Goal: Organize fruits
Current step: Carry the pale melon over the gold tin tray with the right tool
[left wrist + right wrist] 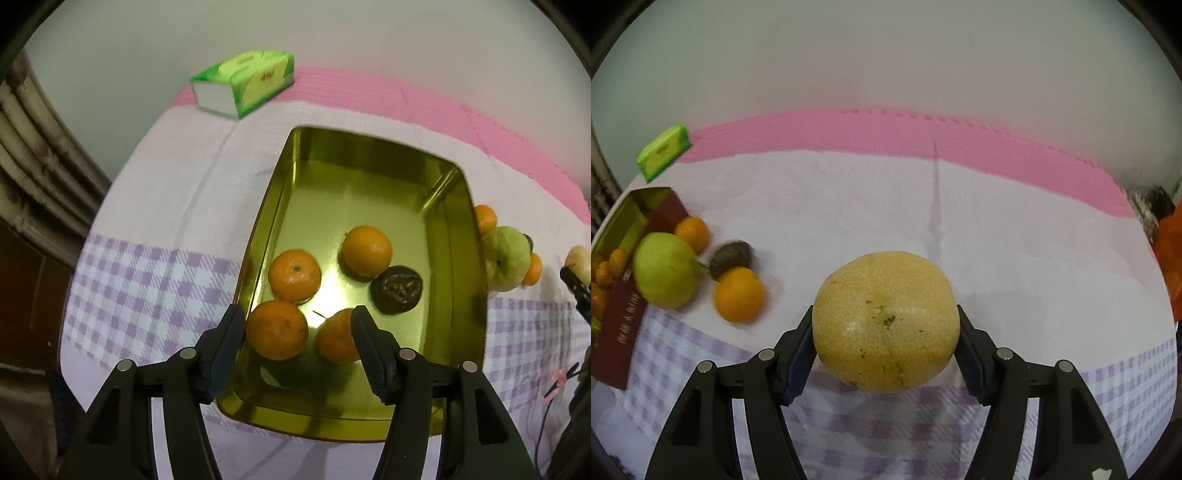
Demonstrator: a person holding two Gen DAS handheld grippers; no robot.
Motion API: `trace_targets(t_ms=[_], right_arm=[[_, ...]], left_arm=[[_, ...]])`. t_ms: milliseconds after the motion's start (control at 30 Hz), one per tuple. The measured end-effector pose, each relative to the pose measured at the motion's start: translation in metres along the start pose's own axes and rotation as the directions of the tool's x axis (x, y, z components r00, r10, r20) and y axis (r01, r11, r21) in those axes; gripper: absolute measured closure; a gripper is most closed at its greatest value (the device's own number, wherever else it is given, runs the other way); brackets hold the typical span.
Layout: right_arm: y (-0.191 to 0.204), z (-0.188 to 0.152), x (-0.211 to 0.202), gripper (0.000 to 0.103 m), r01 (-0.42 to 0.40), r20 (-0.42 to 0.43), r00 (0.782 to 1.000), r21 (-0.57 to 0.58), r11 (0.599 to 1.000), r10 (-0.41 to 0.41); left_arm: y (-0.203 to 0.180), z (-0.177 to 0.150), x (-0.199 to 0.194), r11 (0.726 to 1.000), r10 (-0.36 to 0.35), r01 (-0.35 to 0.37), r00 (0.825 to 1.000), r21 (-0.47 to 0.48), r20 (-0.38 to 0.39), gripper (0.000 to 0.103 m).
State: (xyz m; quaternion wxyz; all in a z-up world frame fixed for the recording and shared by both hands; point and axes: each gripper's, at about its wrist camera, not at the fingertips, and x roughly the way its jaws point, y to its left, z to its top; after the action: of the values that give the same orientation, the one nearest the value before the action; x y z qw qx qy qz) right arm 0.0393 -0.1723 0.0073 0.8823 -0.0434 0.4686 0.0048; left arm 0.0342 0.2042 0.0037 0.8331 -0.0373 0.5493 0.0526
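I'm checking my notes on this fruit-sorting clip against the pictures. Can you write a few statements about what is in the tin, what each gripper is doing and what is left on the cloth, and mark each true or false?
1. The right gripper is shut on the yellow pear. True.
2. The gold tin holds four oranges and one dark fruit. True.
3. The left gripper grips an orange. False: its jaws stand open above the tin, holding nothing.
4. The green pear lies inside the tin. False: it lies on the cloth beside it.
5. A green tissue pack lies on the cloth beyond the tin. True.
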Motion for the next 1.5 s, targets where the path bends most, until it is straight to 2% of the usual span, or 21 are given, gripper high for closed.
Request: trace_targets(t_ms=[200, 300, 400, 467, 633, 700, 900, 1167, 1367, 1500], right_arm=[[0.046, 0.025, -0.029, 0.04, -0.1, 0.053, 0.993, -0.07, 0.992, 0.104], [0.083, 0.039, -0.04, 0.039, -0.174, 0.062, 0.981, -0.129, 0.976, 0.183], [0.124, 0.052, -0.043, 0.039, -0.235, 0.048, 0.967, -0.197, 0.952, 0.249], [0.154, 0.061, -0.039, 0.039, -0.274, 0.026, 0.957, -0.235, 0.933, 0.288], [0.215, 0.075, -0.022, 0.039, -0.312, -0.031, 0.947, -0.32, 0.895, 0.319], [0.239, 0.077, -0.014, 0.039, -0.304, -0.048, 0.95, -0.372, 0.877, 0.309], [0.278, 0.077, 0.013, 0.039, -0.267, -0.083, 0.962, -0.464, 0.844, 0.259], [0.292, 0.072, 0.032, 0.039, -0.222, -0.098, 0.975, -0.53, 0.818, 0.201], [0.298, 0.071, 0.046, 0.039, -0.223, -0.128, 0.975, -0.525, 0.822, 0.182], [0.294, 0.072, 0.049, 0.039, -0.25, -0.151, 0.968, -0.5, 0.829, 0.201]], left_arm=[[0.004, 0.003, -0.019, 1.0, -0.003, 0.004, 0.998, -0.024, 0.063, 0.037], [0.022, 0.007, -0.023, 0.995, 0.029, -0.021, 0.996, -0.098, 0.082, 0.037], [0.042, 0.008, -0.023, 0.985, 0.046, -0.031, 0.995, -0.168, 0.083, 0.037], [0.053, 0.008, -0.023, 0.976, 0.1, -0.082, 0.992, -0.202, 0.082, 0.036], [0.073, 0.006, -0.019, 0.953, 0.152, -0.129, 0.986, -0.273, 0.064, 0.035], [0.078, 0.004, -0.016, 0.946, 0.153, -0.131, 0.987, -0.297, 0.05, 0.035], [0.084, 0.004, -0.013, 0.938, 0.132, -0.113, 0.991, -0.327, 0.037, 0.035], [0.084, 0.005, -0.005, 0.94, 0.116, -0.107, 0.993, -0.324, 0.009, 0.033], [0.081, 0.005, -0.003, 0.942, 0.117, -0.109, 0.993, -0.318, 0.007, 0.033], [0.076, 0.005, -0.003, 0.947, 0.122, -0.113, 0.992, -0.301, 0.012, 0.033]])
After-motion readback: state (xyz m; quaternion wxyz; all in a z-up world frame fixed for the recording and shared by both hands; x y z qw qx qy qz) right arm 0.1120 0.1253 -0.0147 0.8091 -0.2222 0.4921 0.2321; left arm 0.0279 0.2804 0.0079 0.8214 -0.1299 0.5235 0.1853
